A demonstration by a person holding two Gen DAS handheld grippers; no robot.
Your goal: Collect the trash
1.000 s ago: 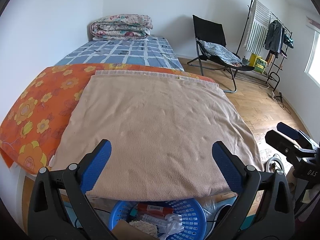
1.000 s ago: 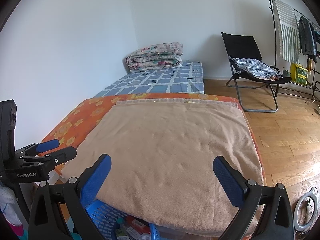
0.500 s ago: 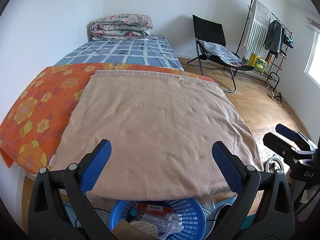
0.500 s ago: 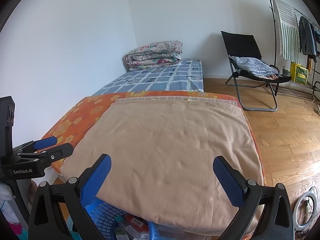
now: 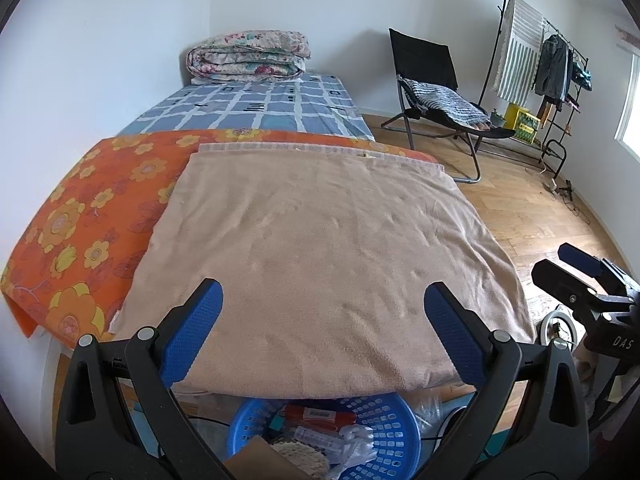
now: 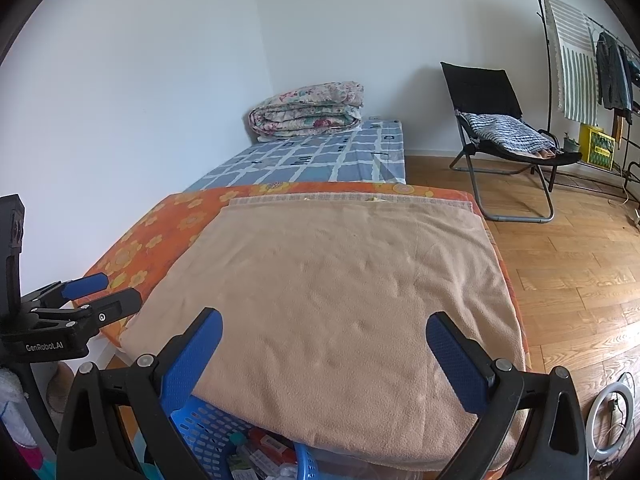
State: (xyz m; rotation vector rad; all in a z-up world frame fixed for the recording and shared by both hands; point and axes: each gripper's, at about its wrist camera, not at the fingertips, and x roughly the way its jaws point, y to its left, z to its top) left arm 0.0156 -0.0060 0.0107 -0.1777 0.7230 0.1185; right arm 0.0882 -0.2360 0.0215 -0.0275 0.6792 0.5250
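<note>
The room had white walls and a wooden floor (image 6: 568,264), with a low bed along the left wall. A beige blanket (image 5: 320,264) lay flat over an orange flowered cover (image 5: 92,216), and beyond it a blue checked sheet (image 5: 264,108) carried a folded floral quilt (image 5: 248,56) against the far wall. A black folding chair (image 6: 500,128) with a striped cloth on its seat stood to the right, and a clothes rack (image 5: 536,52) with hanging garments stood further right by the window.

The left gripper (image 5: 322,340) hung above the near edge of the blanket with its blue-padded fingers (image 5: 192,332) spread wide apart and nothing between them. The right gripper (image 6: 324,364) was likewise held wide, its jaws empty, over the same end of the bed. Each showed in the other's view, the right at the right edge of the left wrist picture and the left at the left edge of the right wrist picture.

A blue plastic basket (image 5: 384,420) sat on the floor just below the foot of the bed, partly under the blanket's overhang. It held the trash (image 5: 320,432): a red-labelled packet, crumpled white plastic, a piece of brown card and a pale knitted-looking lump. In the right wrist view the basket's contents were too cluttered to tell apart. A white ring light (image 6: 612,420) lay on the floor at the bed's right corner
</note>
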